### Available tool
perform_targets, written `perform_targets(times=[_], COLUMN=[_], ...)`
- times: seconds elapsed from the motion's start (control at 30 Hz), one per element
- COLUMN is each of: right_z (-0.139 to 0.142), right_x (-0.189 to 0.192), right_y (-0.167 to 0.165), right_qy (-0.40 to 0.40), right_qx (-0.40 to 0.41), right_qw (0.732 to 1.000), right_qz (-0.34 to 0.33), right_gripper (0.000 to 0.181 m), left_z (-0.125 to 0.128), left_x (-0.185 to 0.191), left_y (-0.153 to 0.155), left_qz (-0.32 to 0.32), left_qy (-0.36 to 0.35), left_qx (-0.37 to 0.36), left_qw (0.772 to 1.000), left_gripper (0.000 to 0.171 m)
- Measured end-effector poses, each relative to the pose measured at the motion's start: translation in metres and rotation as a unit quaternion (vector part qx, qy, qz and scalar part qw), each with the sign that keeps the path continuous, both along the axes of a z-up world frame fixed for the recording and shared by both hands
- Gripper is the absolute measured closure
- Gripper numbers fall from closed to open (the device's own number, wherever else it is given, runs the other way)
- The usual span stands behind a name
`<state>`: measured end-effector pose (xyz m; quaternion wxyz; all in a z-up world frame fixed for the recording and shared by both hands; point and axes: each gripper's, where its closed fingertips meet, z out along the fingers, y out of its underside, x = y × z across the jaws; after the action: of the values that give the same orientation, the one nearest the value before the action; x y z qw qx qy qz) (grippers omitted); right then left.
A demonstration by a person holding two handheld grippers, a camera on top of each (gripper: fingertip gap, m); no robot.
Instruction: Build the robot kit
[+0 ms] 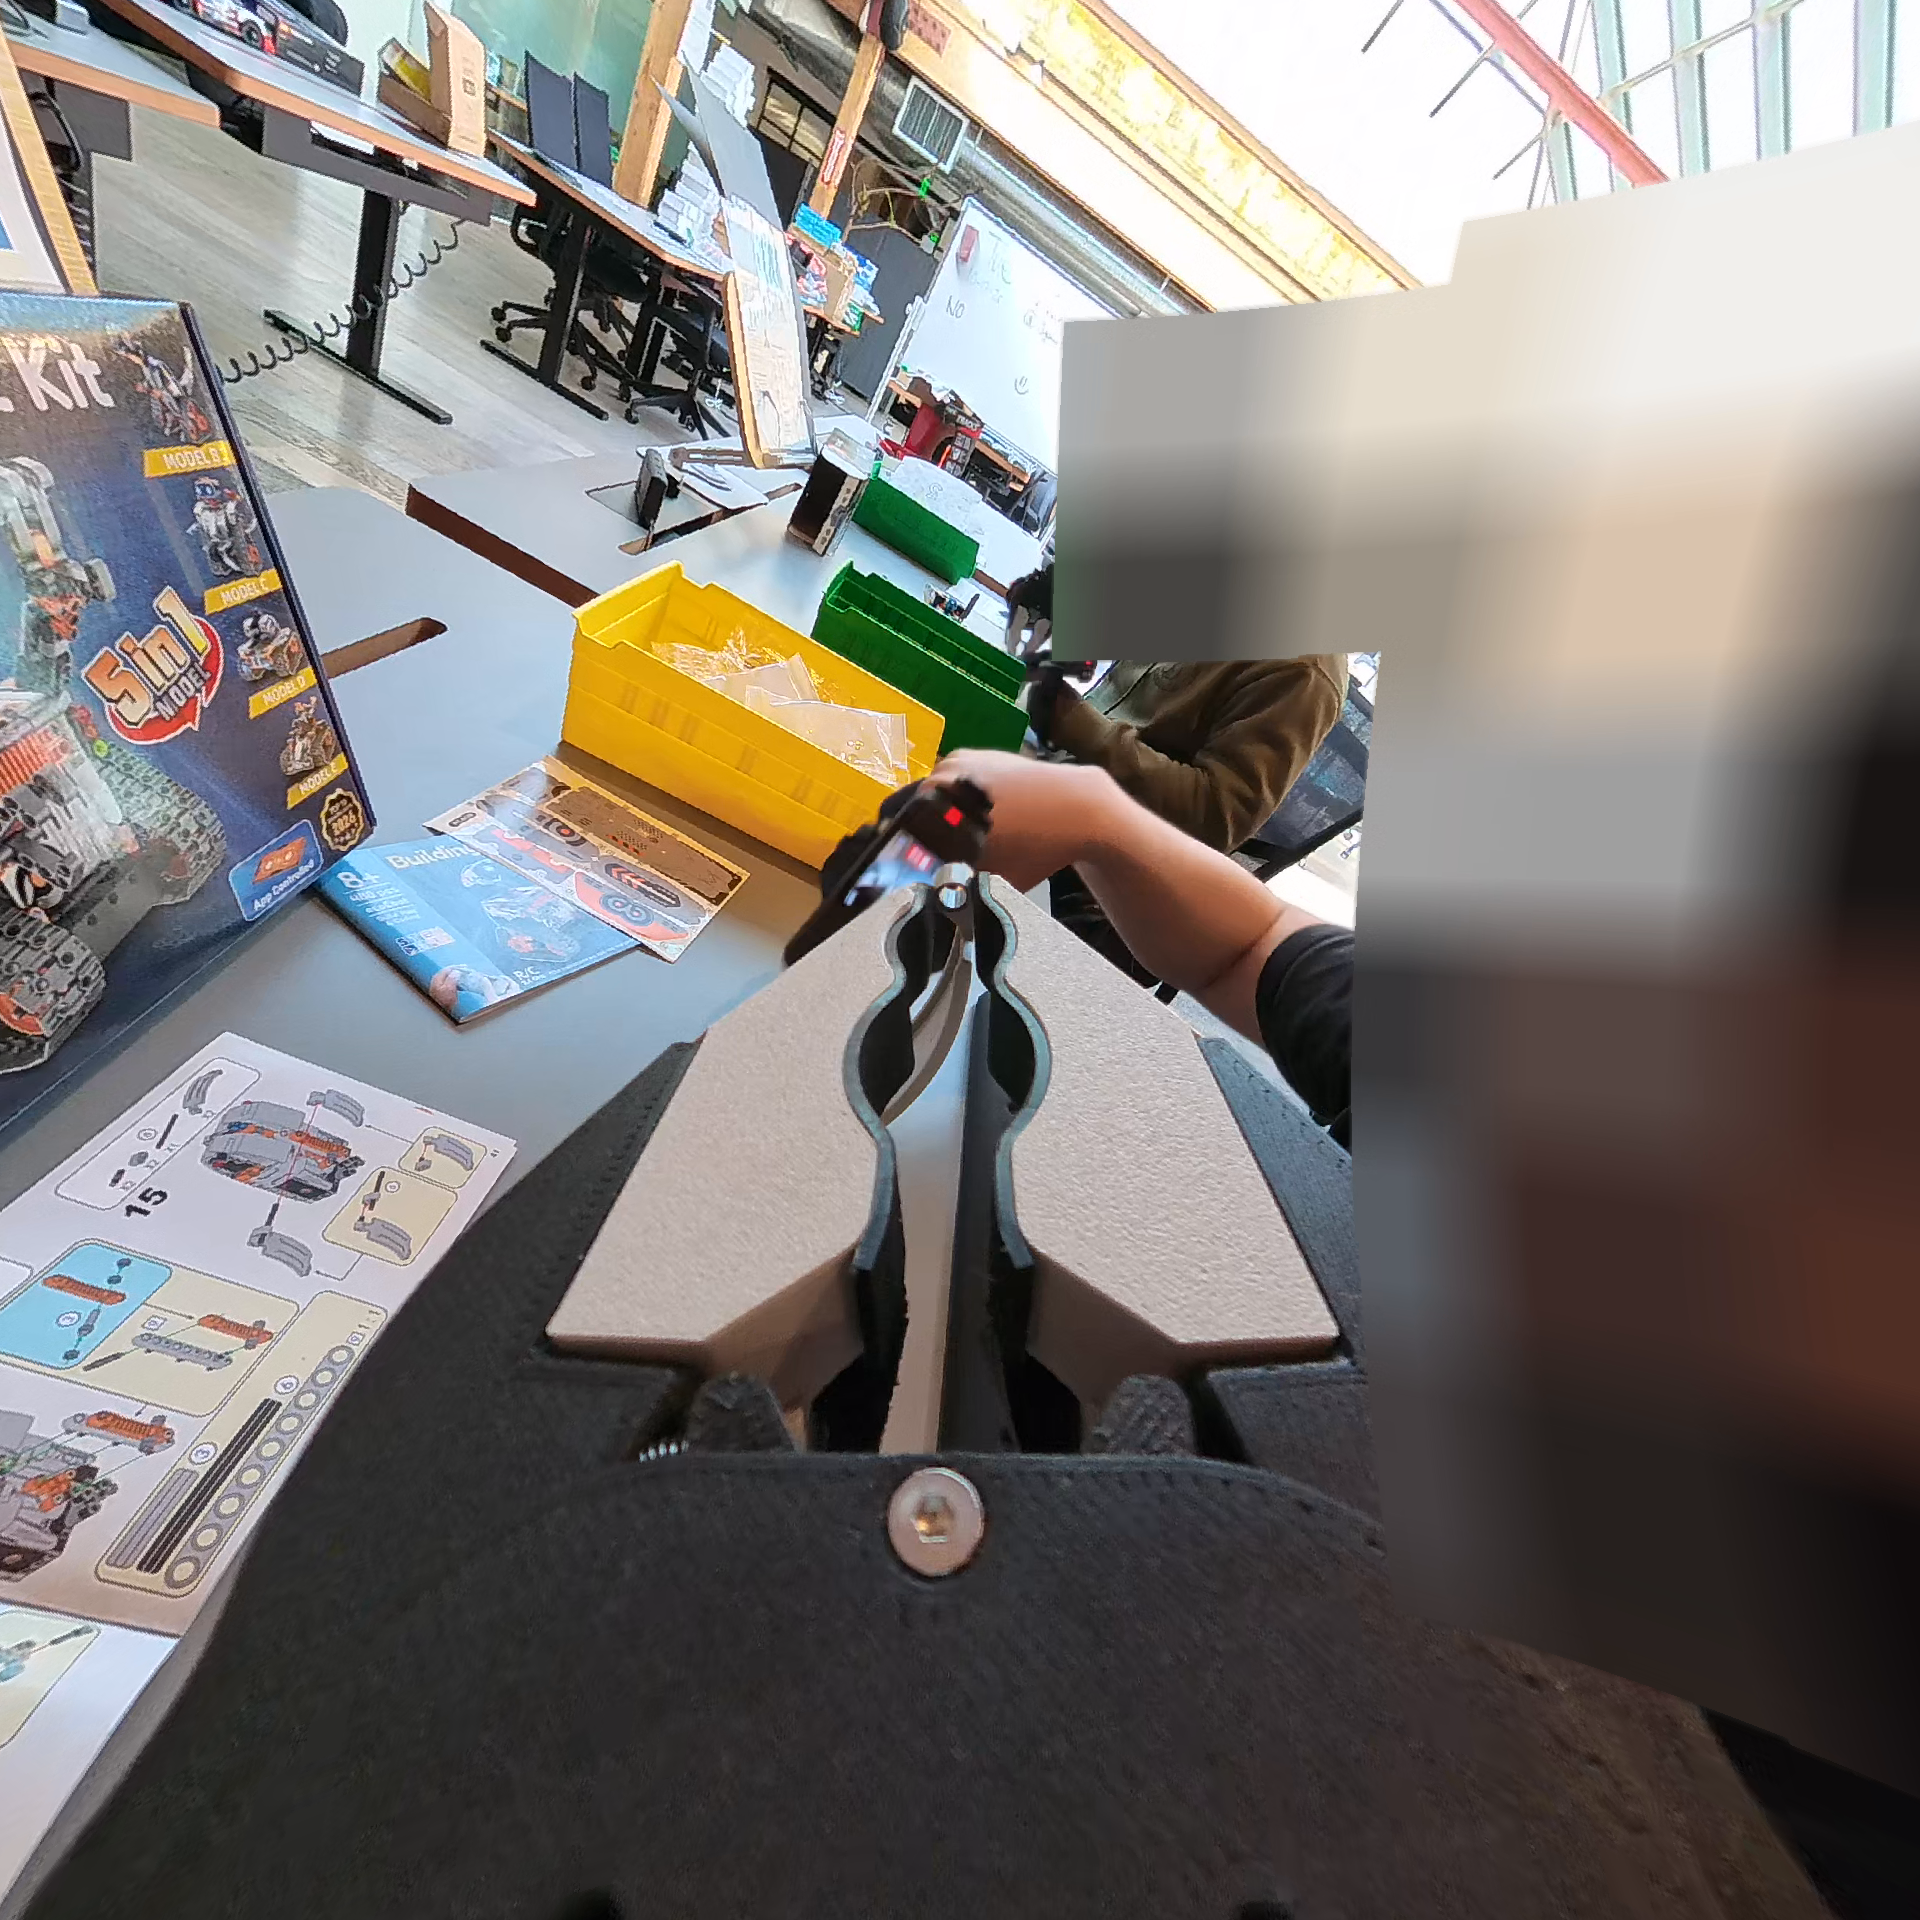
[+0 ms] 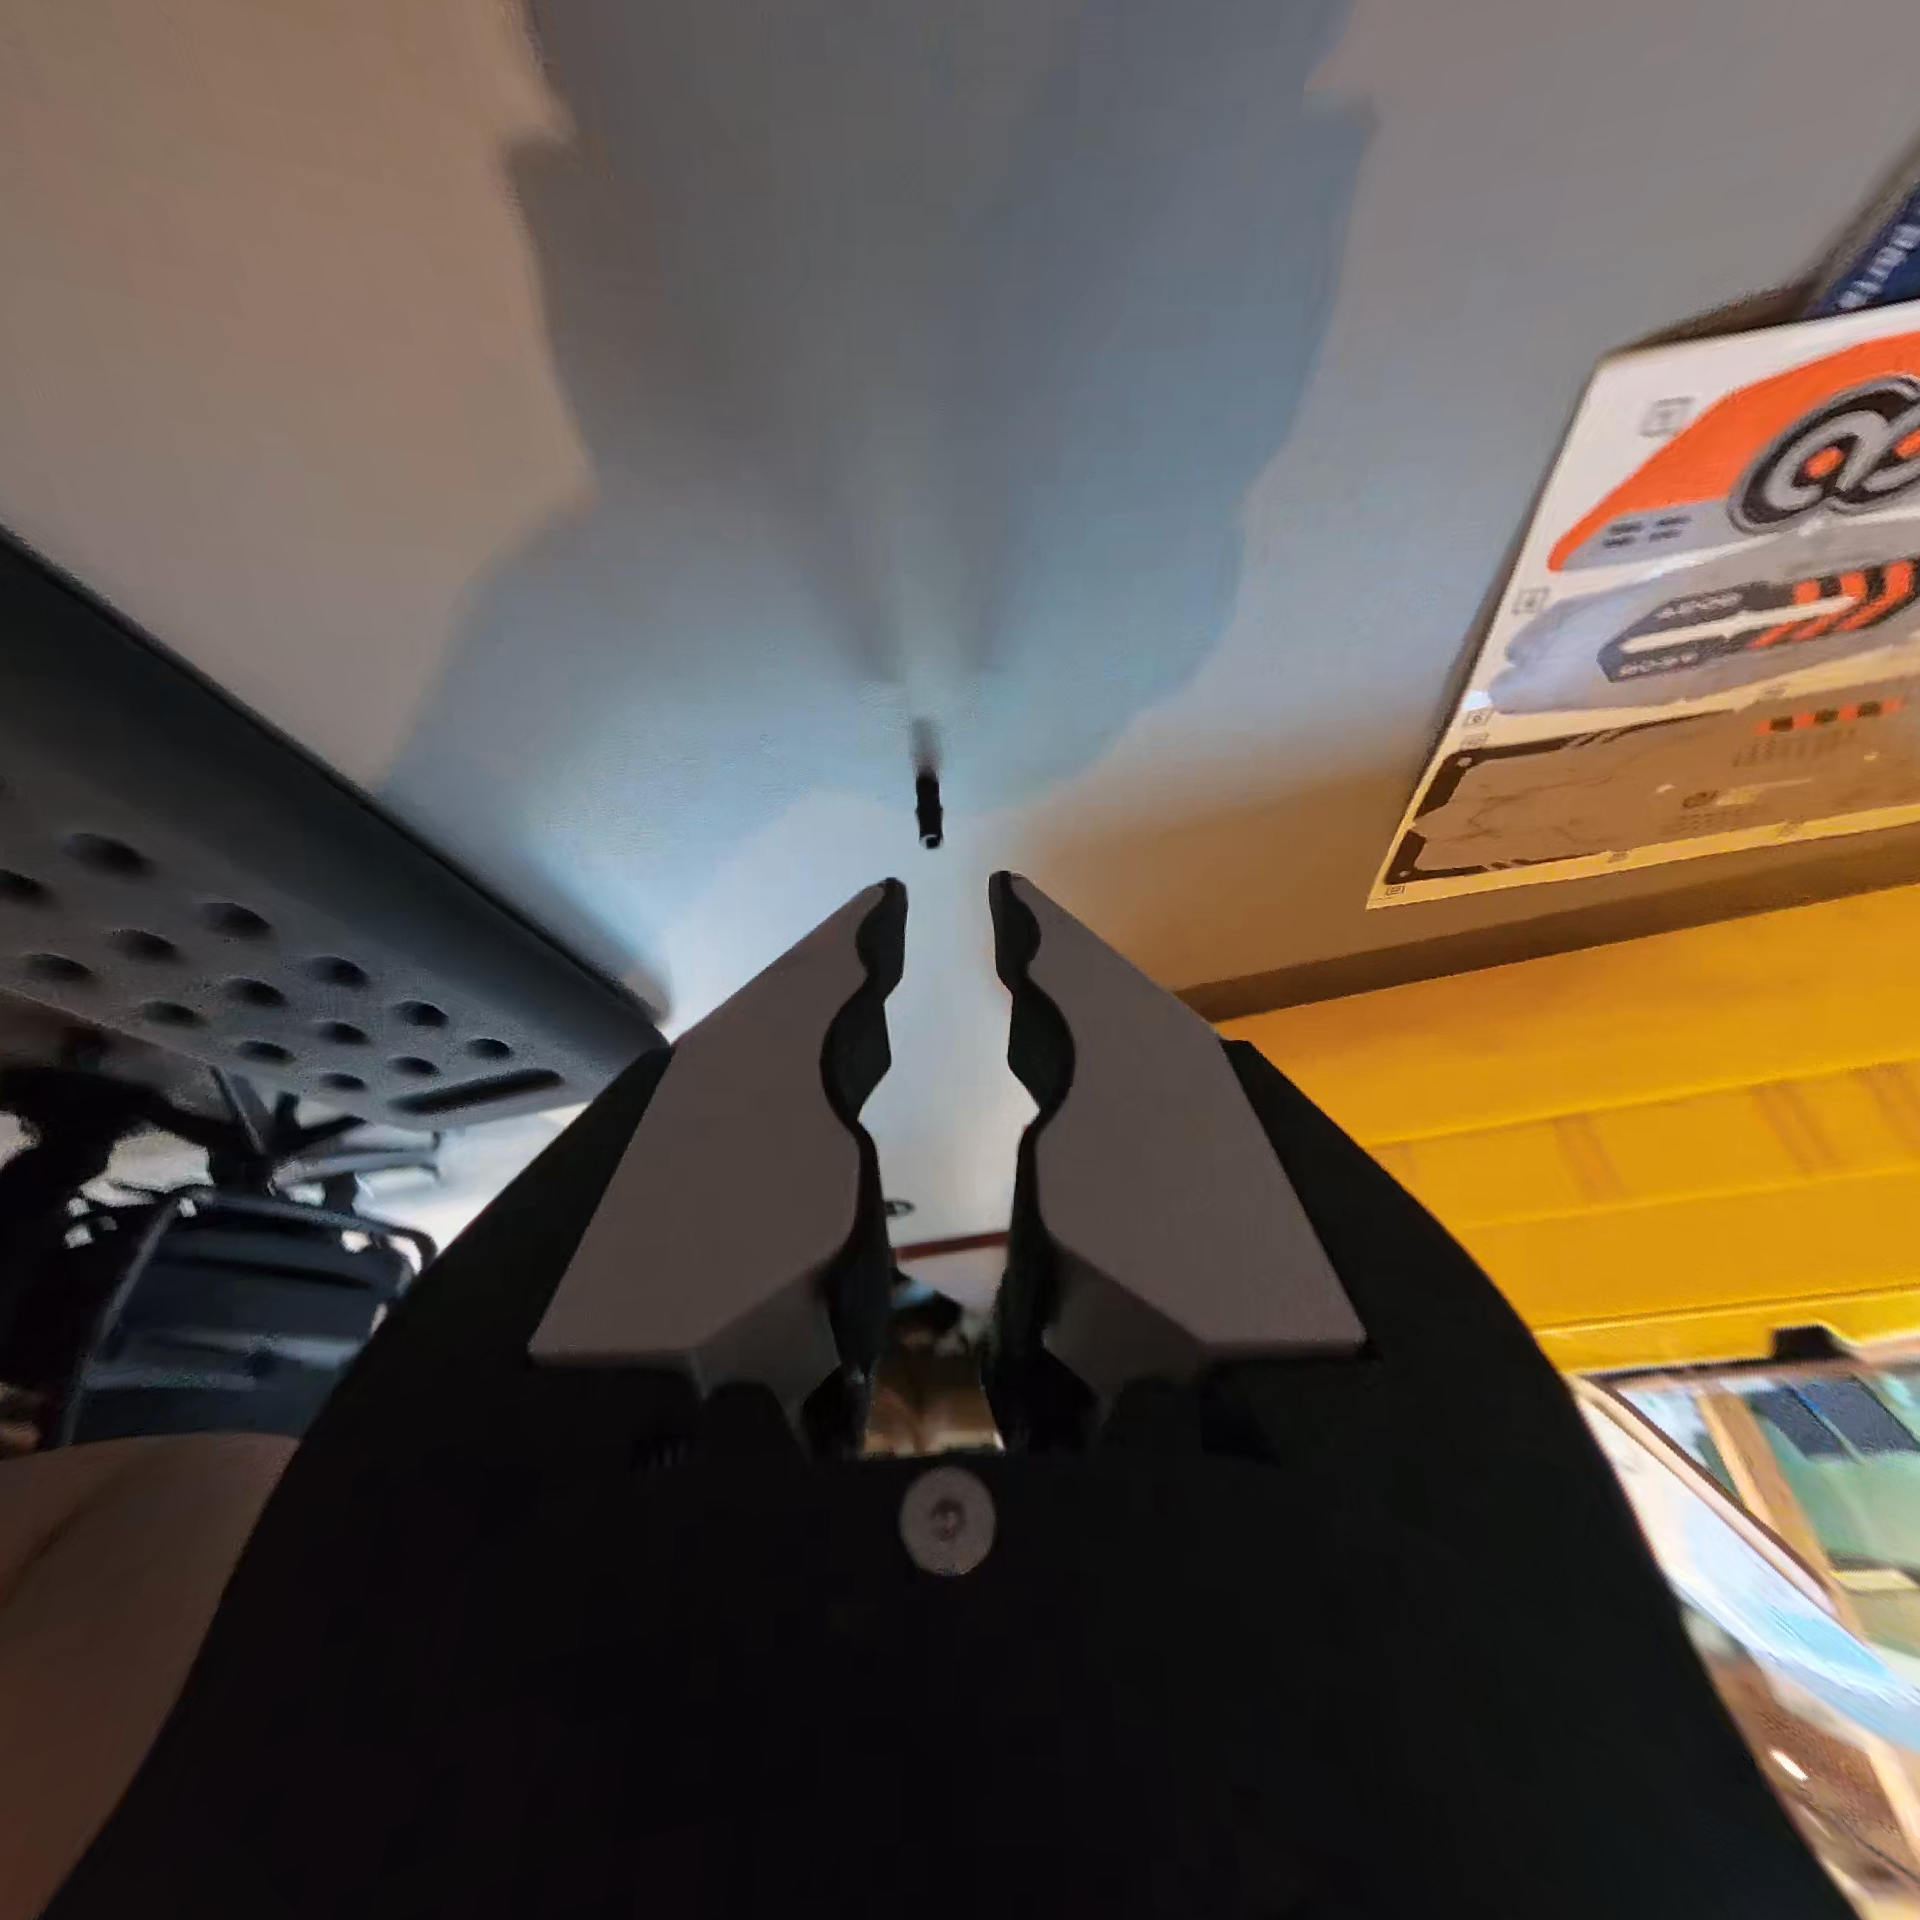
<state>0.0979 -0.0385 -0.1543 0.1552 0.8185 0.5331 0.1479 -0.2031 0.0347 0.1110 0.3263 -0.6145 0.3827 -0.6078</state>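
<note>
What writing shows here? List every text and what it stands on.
I will not copy writing; here is what bears it.
Blue kit box: large print, badges.
Blue booklet: cover print.
Sticker sheet: small marks.
Instruction sheet: step numbers.
Whiteboard: handwriting, too small to read.
Left tool, shut on grey curved piece: none.

left gripper (image 1: 951, 899): clamps grey curved piece (image 1: 935, 1023) | right gripper (image 2: 945, 883): parted, near black pin (image 2: 928, 805)
</note>
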Motion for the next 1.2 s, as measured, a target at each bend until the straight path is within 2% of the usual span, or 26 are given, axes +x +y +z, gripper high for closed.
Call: perform_targets(times=[0.13,0.27,0.33,0.43,0.57,1.2], right_z=[0.010,0.009,0.003,-0.007,-0.015,-0.022], right_x=[-0.005,-0.013,-0.010,-0.001,-0.003,-0.001], right_y=[-0.002,-0.002,-0.004,0.000,0.000,-0.002], right_qy=[0.108,0.241,0.274,0.285,0.316,0.327], right_qx=[0.047,0.100,0.114,0.143,0.140,0.117], right_qw=[0.993,0.965,0.955,0.947,0.938,0.938], right_qz=[-0.017,-0.005,0.004,0.027,0.020,-0.020], right_gripper=[0.165,0.166,0.166,0.166,0.166,0.175], left_z=[0.000,0.000,0.000,-0.001,-0.002,-0.004], left_x=[0.000,0.001,0.002,0.004,0.005,0.007], left_y=[0.001,0.000,-0.001,-0.001,-0.001,0.000], left_qz=[0.001,-0.001,-0.002,-0.003,-0.004,-0.006], left_qy=[-0.001,0.000,0.001,0.003,0.006,0.012], left_qx=[-0.001,-0.001,-0.001,-0.001,-0.001,-0.004], left_qw=[1.000,1.000,1.000,1.000,1.000,1.000], left_gripper=[0.167,0.167,0.167,0.167,0.168,0.168])
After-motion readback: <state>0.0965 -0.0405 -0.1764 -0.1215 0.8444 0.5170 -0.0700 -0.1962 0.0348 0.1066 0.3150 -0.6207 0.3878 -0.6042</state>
